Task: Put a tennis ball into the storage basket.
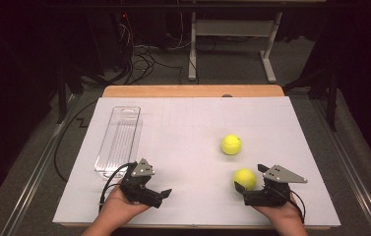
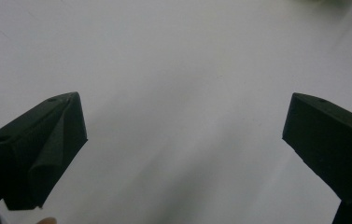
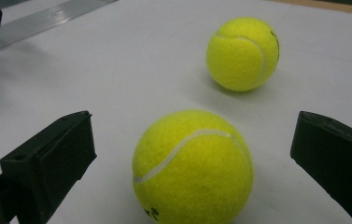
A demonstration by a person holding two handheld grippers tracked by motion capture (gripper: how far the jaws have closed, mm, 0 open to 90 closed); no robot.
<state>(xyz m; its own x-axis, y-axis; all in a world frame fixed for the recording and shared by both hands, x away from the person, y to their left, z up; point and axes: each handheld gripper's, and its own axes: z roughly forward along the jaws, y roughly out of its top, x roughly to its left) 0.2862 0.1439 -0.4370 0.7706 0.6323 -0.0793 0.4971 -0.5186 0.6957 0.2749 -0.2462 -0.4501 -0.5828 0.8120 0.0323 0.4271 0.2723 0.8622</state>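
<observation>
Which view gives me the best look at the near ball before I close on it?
The right gripper view: the near tennis ball sits large and sharp between the open fingers. The high view shows it small beside the right gripper. The left gripper view shows bare table.

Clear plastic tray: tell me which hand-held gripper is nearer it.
Left. The left hand-held gripper sits just beside the clear plastic tray's near end; the right hand-held gripper is far across the table.

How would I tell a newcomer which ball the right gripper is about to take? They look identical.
On the white board, find the right gripper at the near edge. The near ball sits between its open fingers; the far ball lies alone farther up.
</observation>
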